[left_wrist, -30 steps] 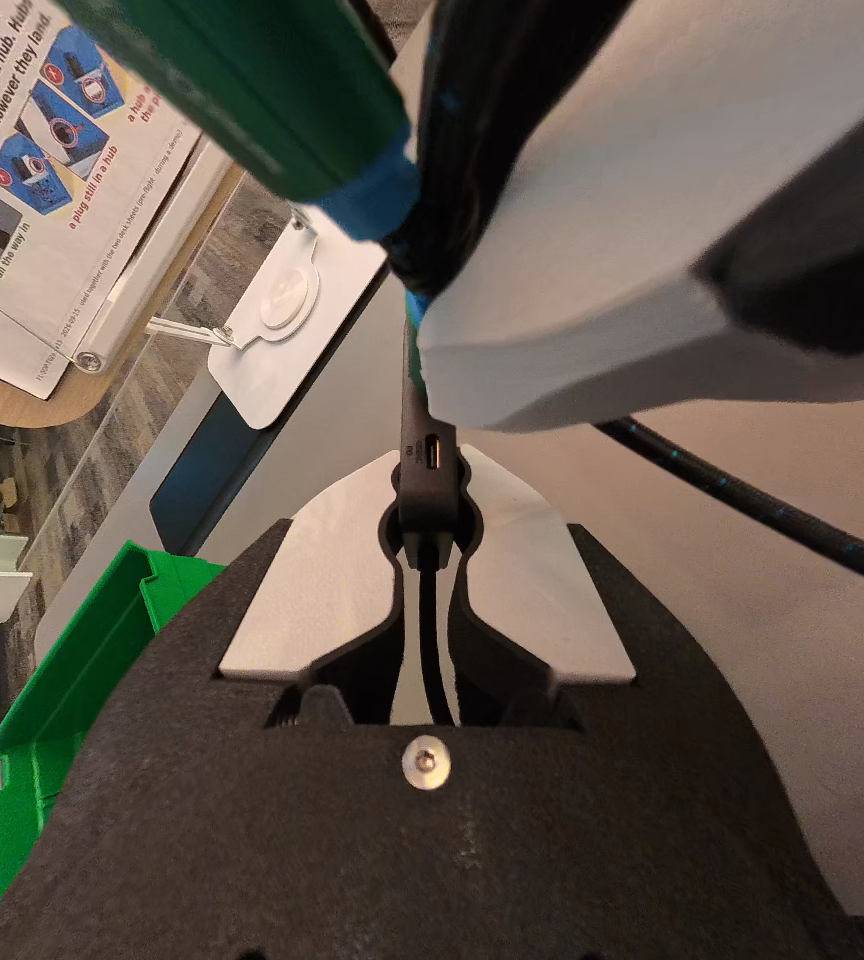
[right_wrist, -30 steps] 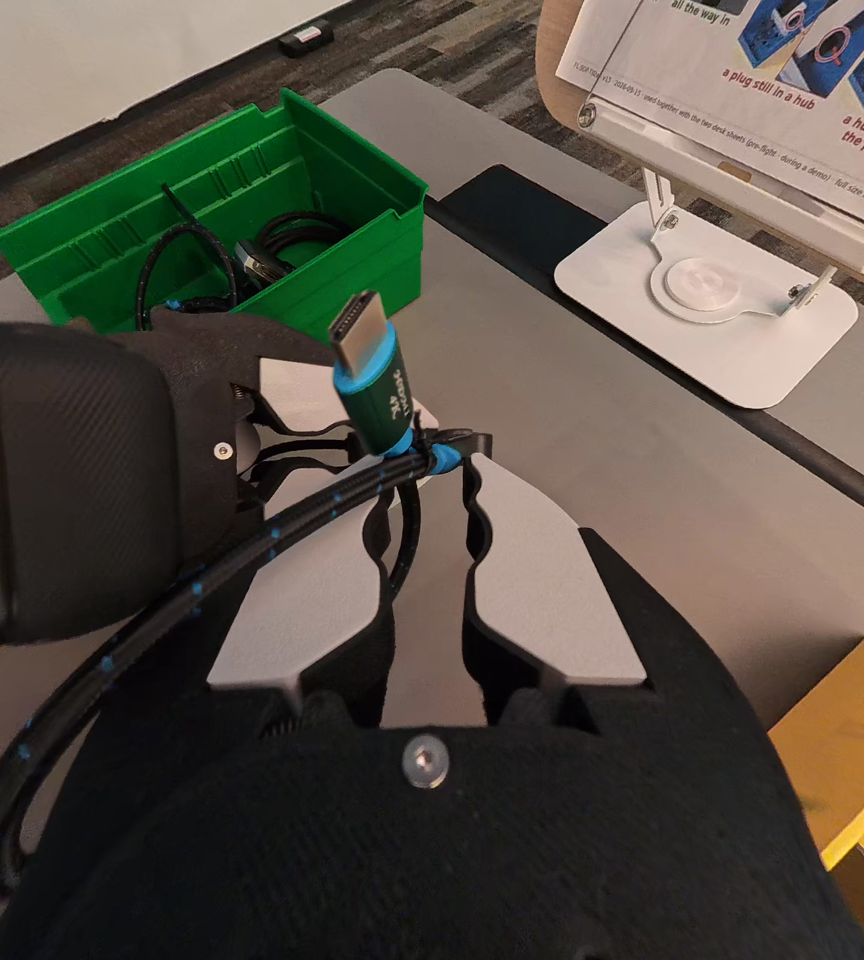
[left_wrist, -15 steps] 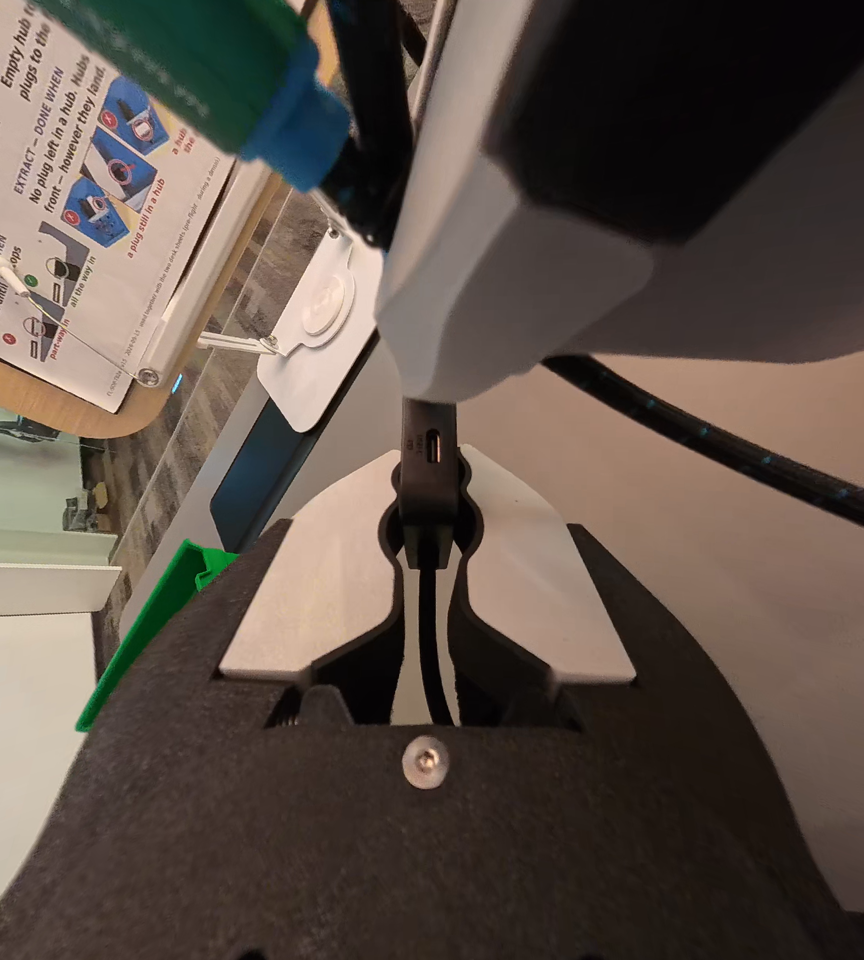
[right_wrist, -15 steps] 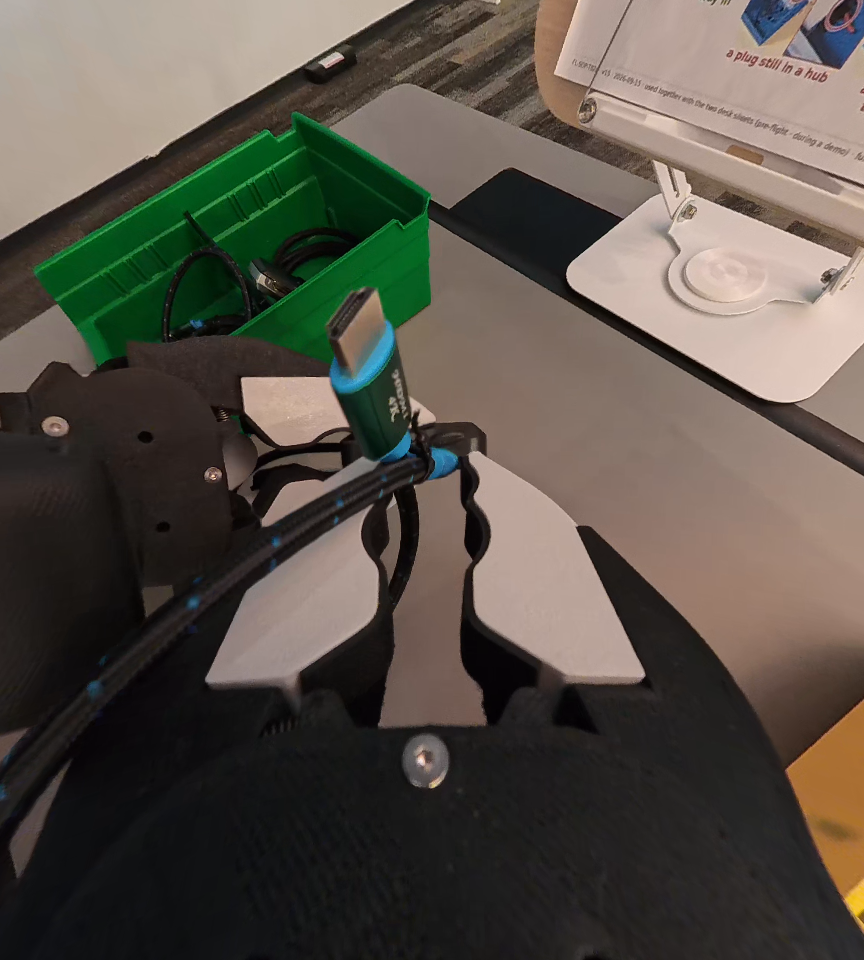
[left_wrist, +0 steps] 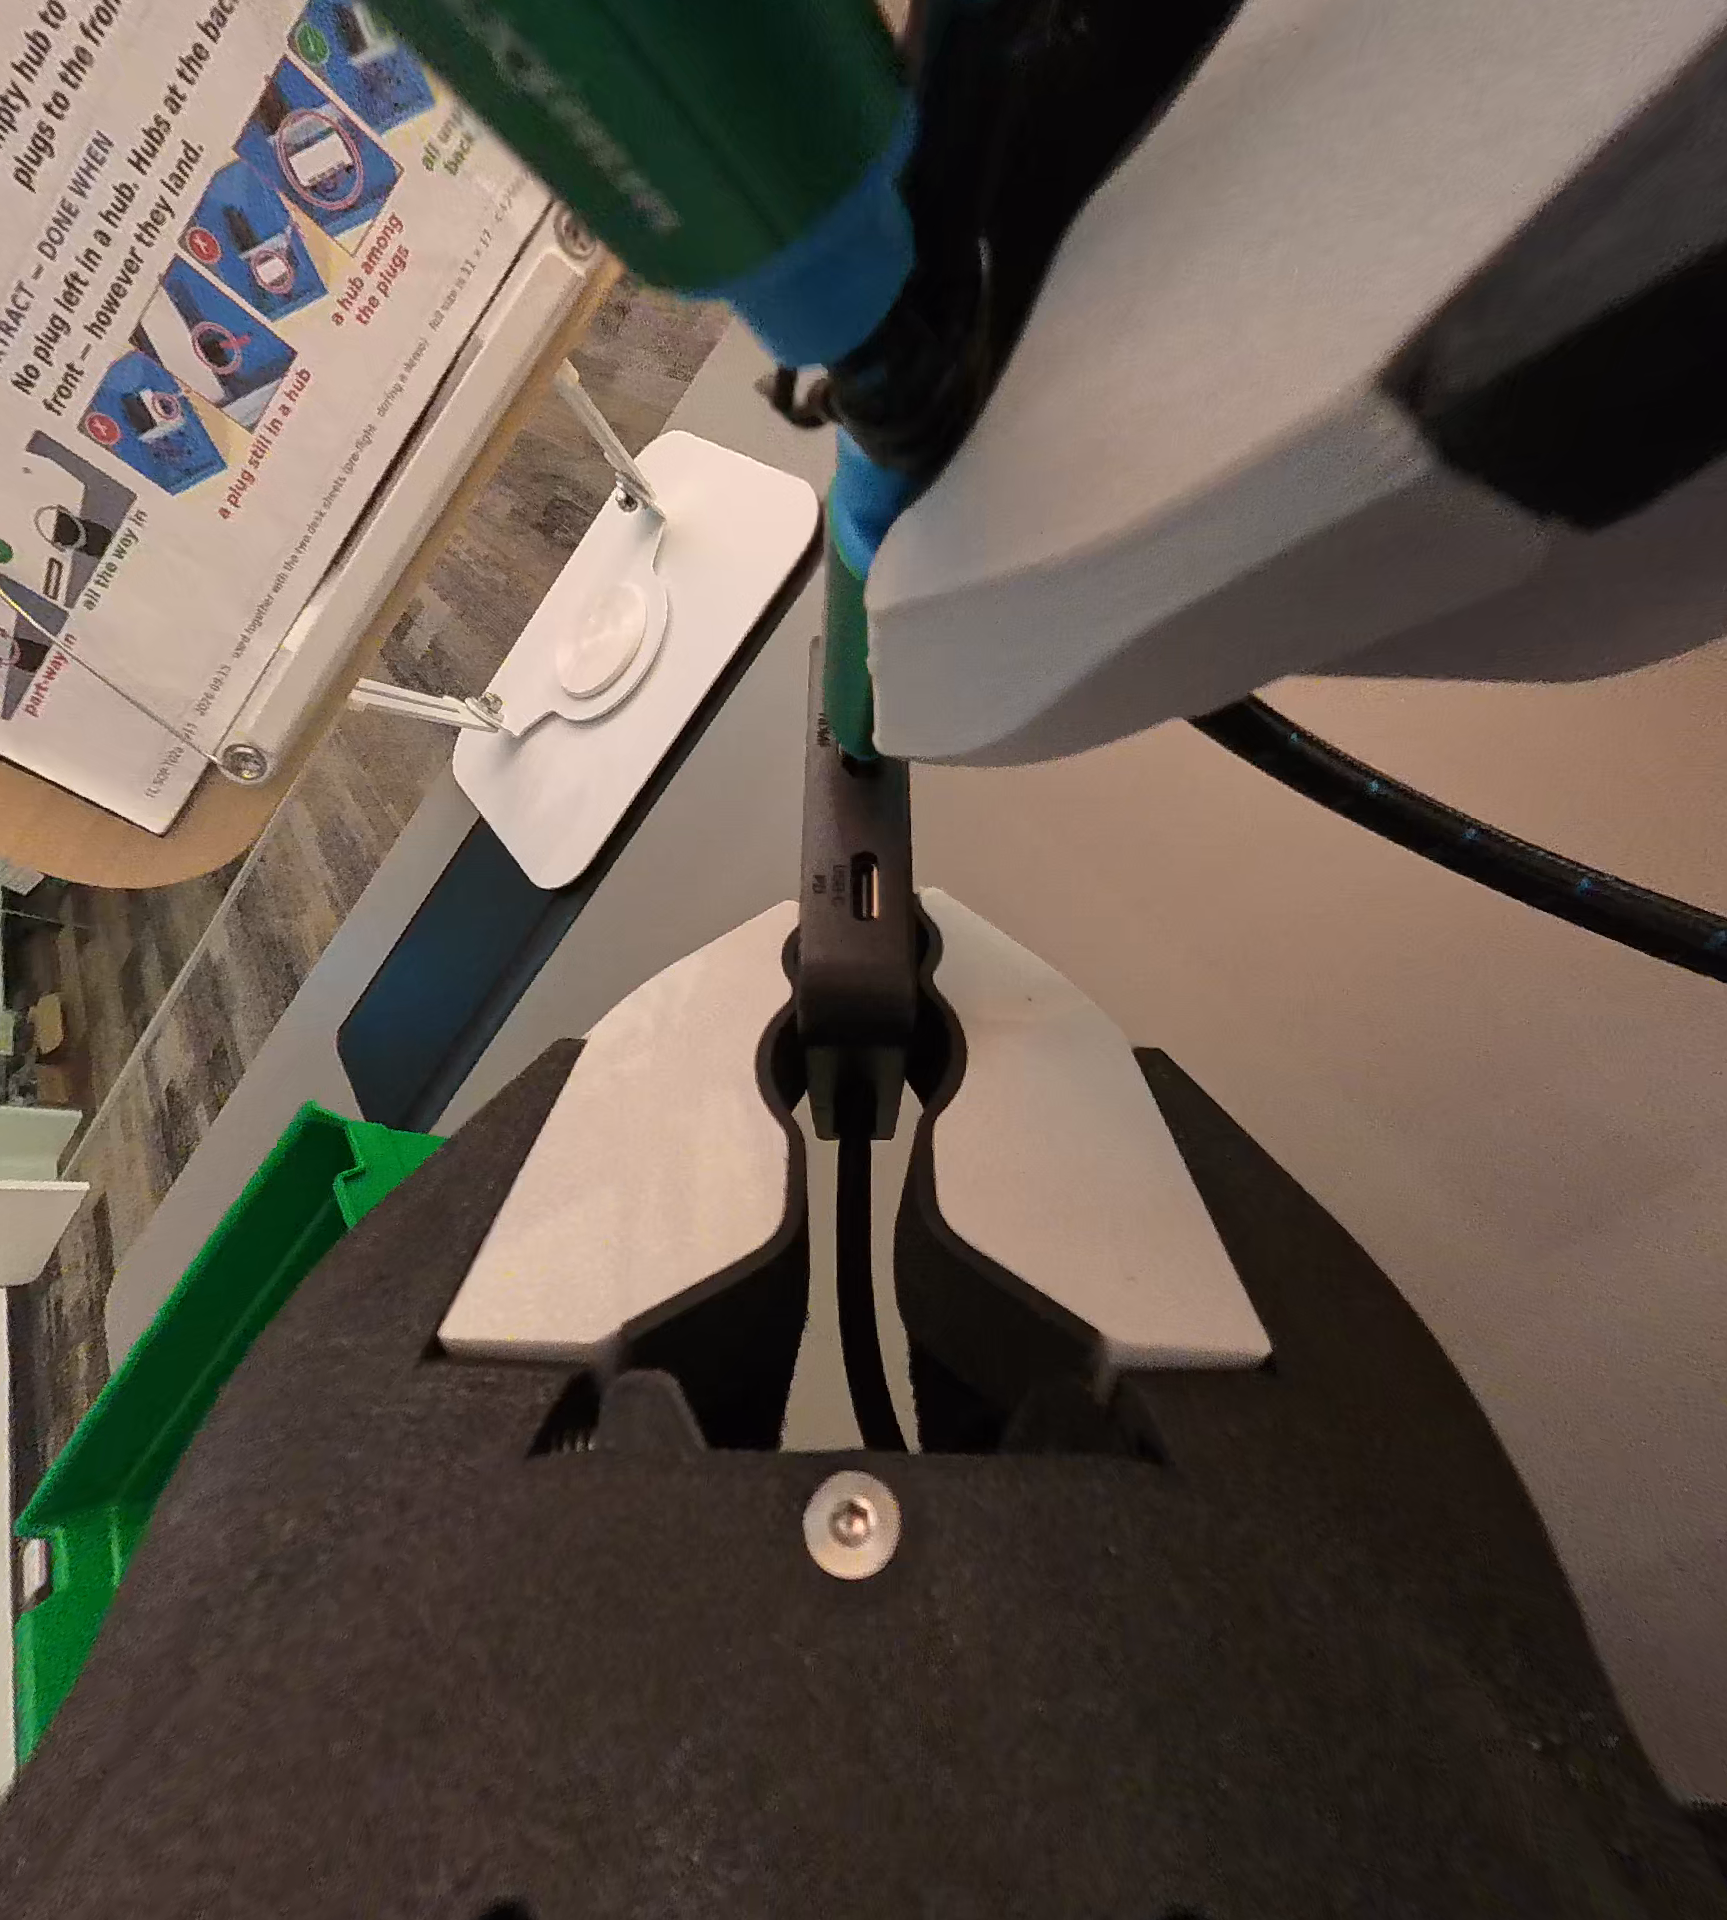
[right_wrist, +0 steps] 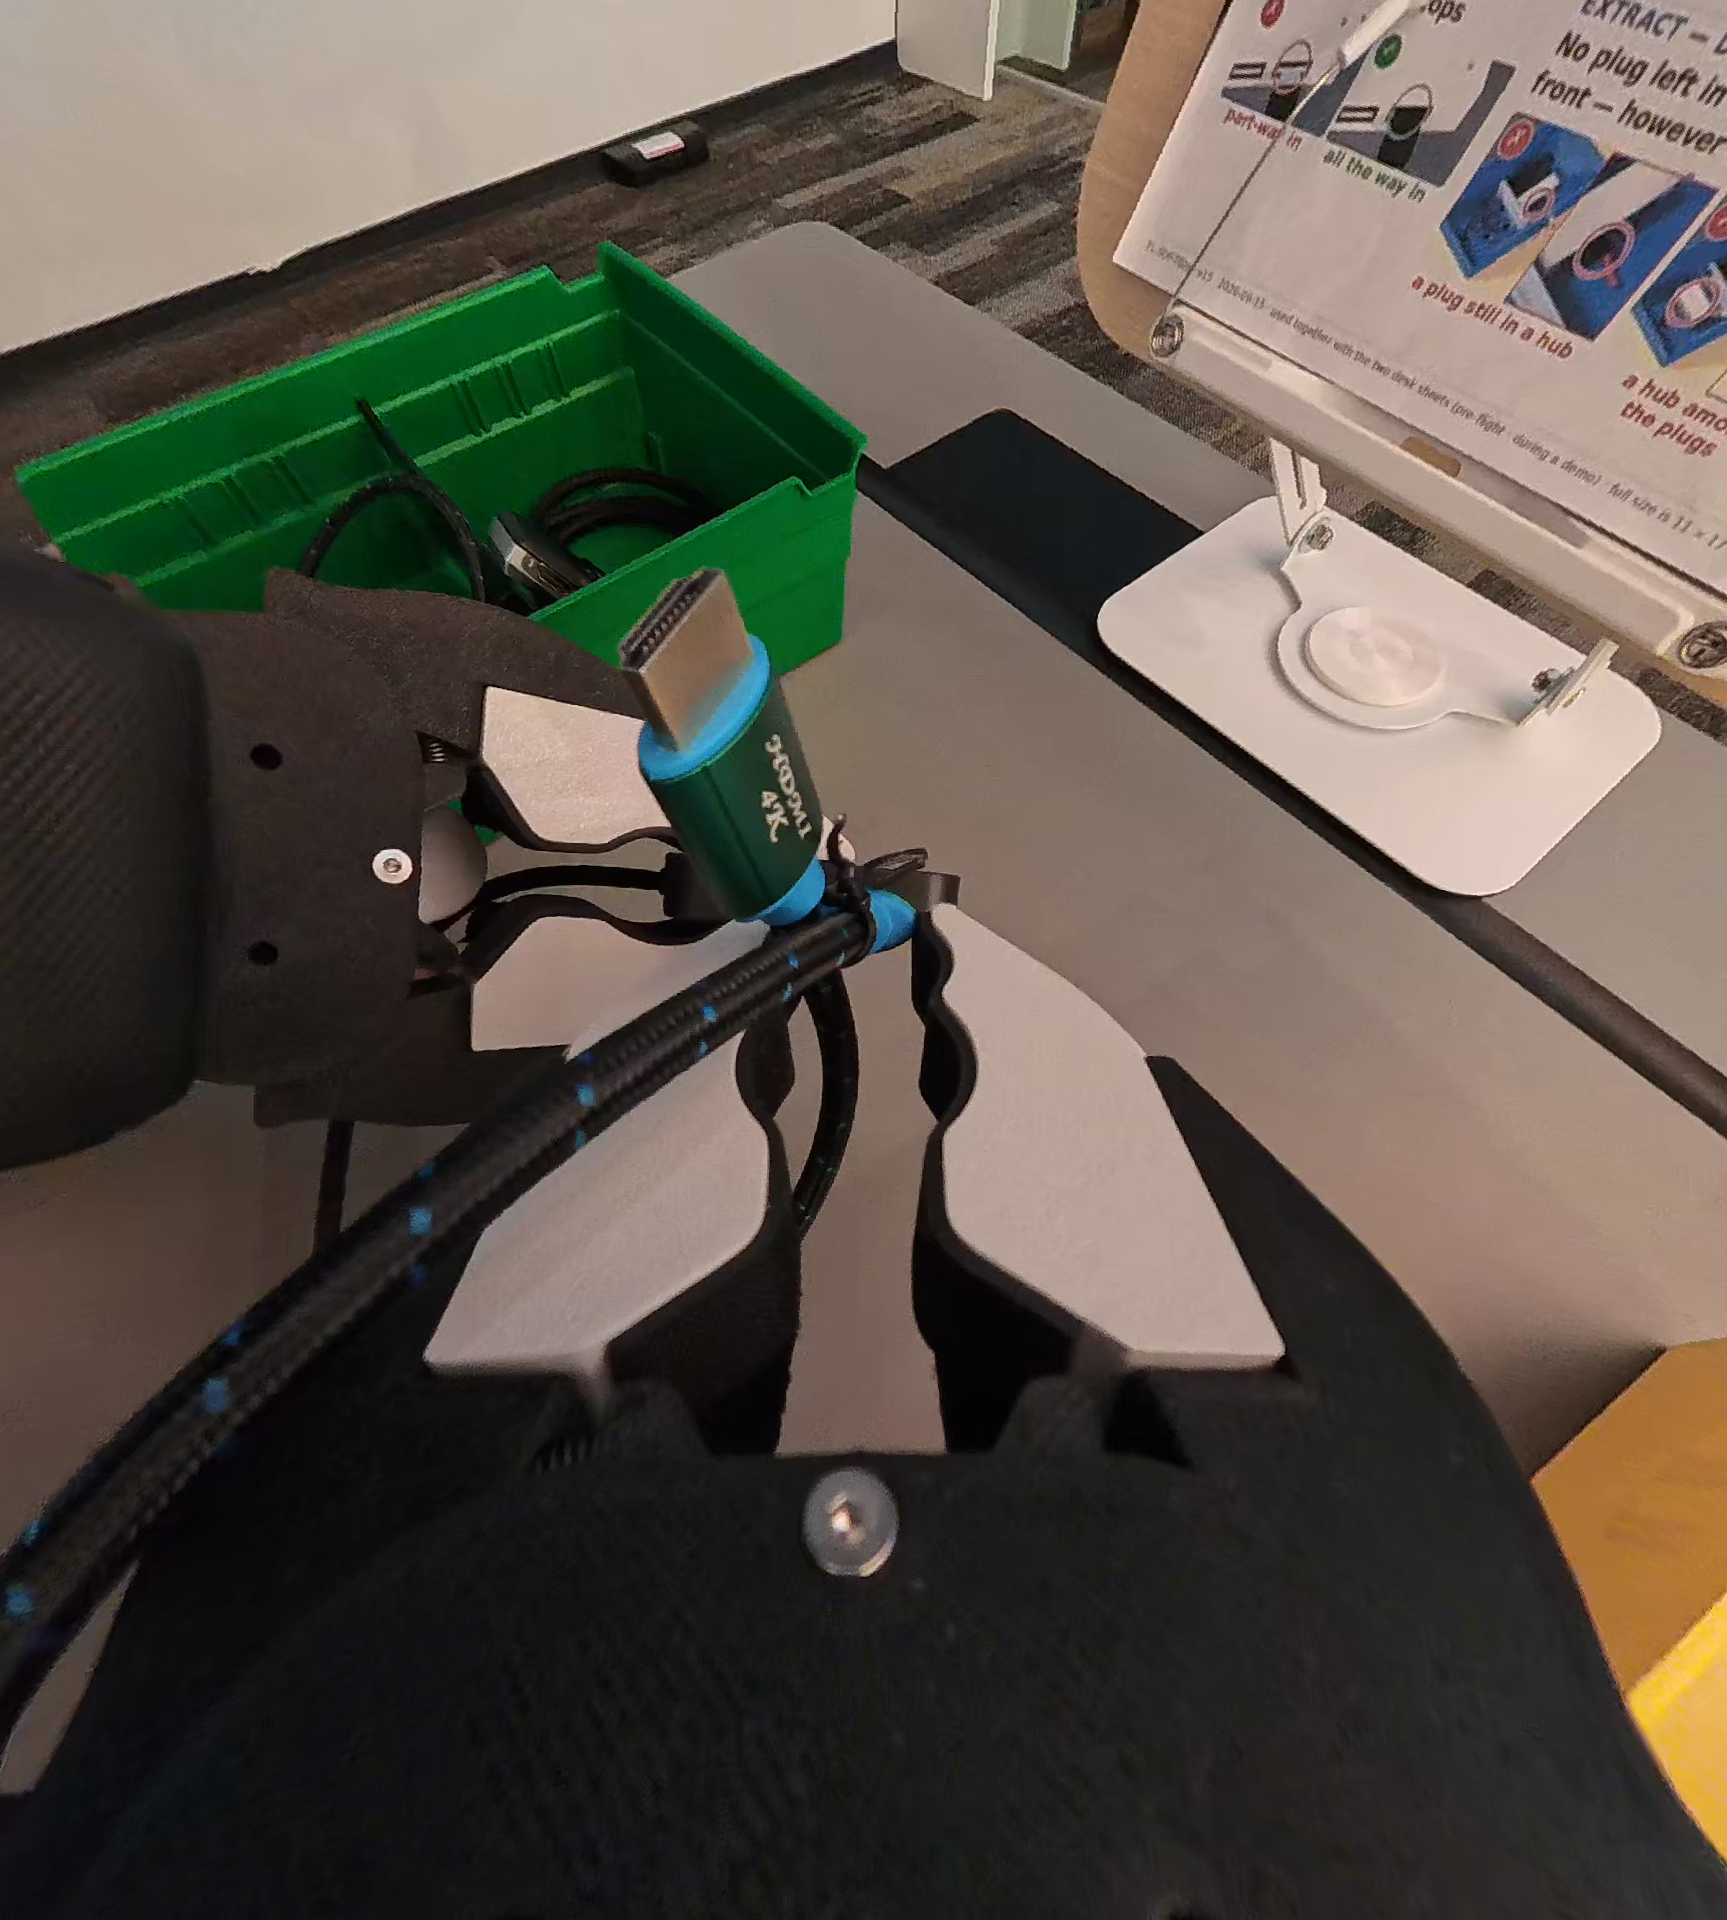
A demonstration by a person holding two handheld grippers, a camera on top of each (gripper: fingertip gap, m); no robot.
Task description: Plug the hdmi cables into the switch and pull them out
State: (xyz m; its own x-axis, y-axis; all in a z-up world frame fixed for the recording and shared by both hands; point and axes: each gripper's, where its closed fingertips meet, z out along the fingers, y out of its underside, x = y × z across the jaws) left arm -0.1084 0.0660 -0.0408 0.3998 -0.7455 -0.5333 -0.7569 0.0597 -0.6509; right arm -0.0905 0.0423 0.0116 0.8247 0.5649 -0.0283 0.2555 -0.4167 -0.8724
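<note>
In the left wrist view, the left gripper (left_wrist: 857,971) is clamping the black switch (left_wrist: 854,914) at its fingertips, while a green plug (left_wrist: 846,644) just ahead is entering its far end under the right gripper's pale finger.

In the right wrist view, the right gripper (right_wrist: 864,925) is pinching the braided cable (right_wrist: 568,1081) behind that plug, a free green plug (right_wrist: 724,769) sticking up beyond. Pushing straight along the switch is the safest course.

Grey table (right_wrist: 1098,1039) w/ green bin (right_wrist: 734,540), white stand base (right_wrist: 1389,717).
</note>
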